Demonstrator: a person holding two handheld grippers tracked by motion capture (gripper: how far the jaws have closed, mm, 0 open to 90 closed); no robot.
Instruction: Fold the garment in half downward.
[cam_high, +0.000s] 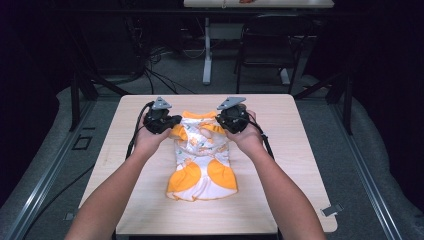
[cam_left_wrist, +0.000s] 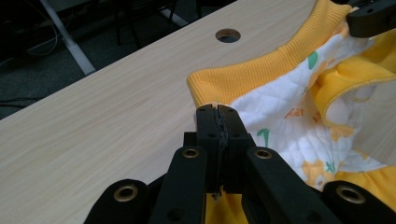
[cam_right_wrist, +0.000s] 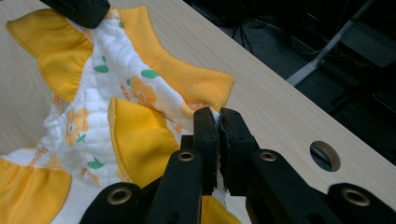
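The orange-and-white baby garment (cam_high: 202, 162) lies mid-table (cam_high: 280, 200), waistband end farthest from the person. The left gripper (cam_left_wrist: 217, 112) is pinching its white quilted edge just below the orange ribbing; the right gripper (cam_right_wrist: 218, 116) is clamped on the opposite corner.

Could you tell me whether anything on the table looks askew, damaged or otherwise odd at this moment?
Nothing looks damaged or spilled. The orange-and-white garment lies rumpled on the table, its orange ruffles folded over unevenly. The left gripper and right gripper each pinch its fabric beside the ribbed orange band.
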